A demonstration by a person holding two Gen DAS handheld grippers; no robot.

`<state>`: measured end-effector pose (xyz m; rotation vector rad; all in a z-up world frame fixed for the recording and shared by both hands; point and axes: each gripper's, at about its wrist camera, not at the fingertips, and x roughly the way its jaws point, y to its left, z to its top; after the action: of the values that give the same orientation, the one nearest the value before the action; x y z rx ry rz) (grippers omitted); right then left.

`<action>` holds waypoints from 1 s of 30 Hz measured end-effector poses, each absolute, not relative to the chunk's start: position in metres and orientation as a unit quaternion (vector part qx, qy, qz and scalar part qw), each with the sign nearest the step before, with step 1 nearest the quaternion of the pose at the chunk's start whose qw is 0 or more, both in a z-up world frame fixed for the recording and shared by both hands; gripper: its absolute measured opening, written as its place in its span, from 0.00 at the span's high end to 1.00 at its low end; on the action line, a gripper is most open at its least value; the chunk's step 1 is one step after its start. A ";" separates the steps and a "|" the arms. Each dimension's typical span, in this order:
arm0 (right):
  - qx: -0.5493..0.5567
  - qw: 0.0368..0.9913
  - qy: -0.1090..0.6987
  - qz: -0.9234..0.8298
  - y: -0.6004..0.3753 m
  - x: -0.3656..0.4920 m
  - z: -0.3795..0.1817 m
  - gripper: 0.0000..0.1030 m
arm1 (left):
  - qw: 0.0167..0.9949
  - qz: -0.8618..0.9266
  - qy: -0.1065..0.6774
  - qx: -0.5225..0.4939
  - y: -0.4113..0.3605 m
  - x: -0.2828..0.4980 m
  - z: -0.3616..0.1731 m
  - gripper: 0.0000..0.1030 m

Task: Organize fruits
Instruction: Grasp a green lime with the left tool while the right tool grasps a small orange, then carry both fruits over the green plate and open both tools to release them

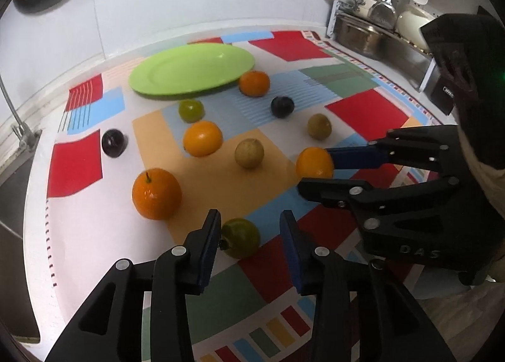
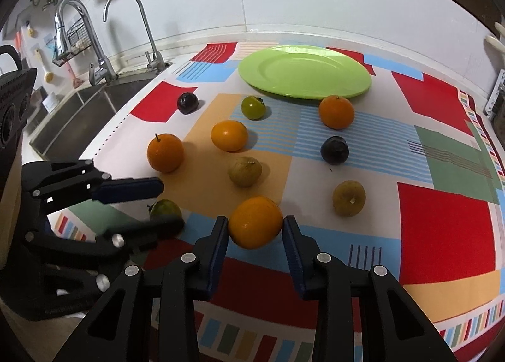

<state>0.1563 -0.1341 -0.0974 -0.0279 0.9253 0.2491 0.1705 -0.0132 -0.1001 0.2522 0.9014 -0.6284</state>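
Several fruits lie on a patterned cloth before a green plate (image 1: 192, 73) (image 2: 304, 71). My right gripper (image 2: 255, 229) (image 1: 311, 169) is shut on an orange fruit (image 2: 255, 222) (image 1: 314, 162), both pads touching its sides. My left gripper (image 1: 249, 229) (image 2: 169, 202) is open around a green fruit (image 1: 241, 237) (image 2: 164, 208), its fingers apart on either side. Other oranges (image 1: 157, 194) (image 1: 202, 138) (image 1: 254, 83), two dark plums (image 1: 113, 142) (image 1: 282, 106), a green fruit (image 1: 191, 110) and two olive fruits (image 1: 249, 153) (image 1: 319, 126) lie loose.
A sink (image 2: 75, 119) with two taps (image 2: 94, 43) lies left of the cloth. A rack of pots (image 1: 375, 24) stands at the right rear. A white wall backs the counter.
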 end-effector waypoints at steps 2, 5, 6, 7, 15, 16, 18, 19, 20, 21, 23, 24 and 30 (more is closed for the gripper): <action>-0.011 0.887 0.447 0.116 -0.135 0.155 -0.098 0.65 | 0.842 -0.296 0.433 0.123 -0.013 0.171 -0.105 0.63; -0.008 0.887 0.448 0.112 -0.136 0.153 -0.100 0.65 | 0.837 -0.296 0.441 0.129 -0.014 0.172 -0.112 0.65; -0.007 0.886 0.449 0.112 -0.136 0.153 -0.100 0.65 | 0.836 -0.297 0.443 0.129 -0.015 0.172 -0.113 0.67; -0.006 0.886 0.450 0.112 -0.136 0.152 -0.101 0.65 | 0.836 -0.297 0.442 0.129 -0.015 0.172 -0.114 0.72; 0.006 0.888 0.446 0.109 -0.137 0.149 -0.100 0.65 | 0.847 -0.297 0.424 0.126 -0.012 0.173 -0.098 0.73; 0.005 0.889 0.444 0.108 -0.138 0.149 -0.098 0.65 | 0.850 -0.294 0.420 0.123 -0.011 0.174 -0.094 0.73; 0.004 0.893 0.437 0.106 -0.137 0.148 -0.092 0.65 | 0.855 -0.289 0.414 0.119 -0.009 0.176 -0.088 0.73; 0.004 0.895 0.434 0.105 -0.137 0.148 -0.090 0.65 | 0.857 -0.286 0.412 0.117 -0.008 0.177 -0.084 0.73; 0.004 0.896 0.431 0.105 -0.137 0.149 -0.087 0.65 | 0.859 -0.284 0.411 0.114 -0.007 0.178 -0.081 0.73; 0.003 0.898 0.427 0.104 -0.137 0.149 -0.084 0.65 | 0.860 -0.281 0.410 0.111 -0.006 0.180 -0.078 0.73; 0.004 0.902 0.420 0.102 -0.137 0.150 -0.078 0.65 | 0.863 -0.278 0.409 0.103 -0.005 0.184 -0.072 0.73; 0.004 0.904 0.415 0.101 -0.137 0.150 -0.074 0.65 | 0.863 -0.277 0.409 0.100 -0.005 0.186 -0.070 0.73; 0.014 0.915 0.392 0.093 -0.139 0.161 -0.054 0.65 | 0.872 -0.272 0.396 0.088 -0.004 0.200 -0.050 0.73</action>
<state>0.1612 -0.1391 -0.0545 0.0291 0.8072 0.1920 0.1998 -0.0042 -0.0503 0.1837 0.8278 -0.5692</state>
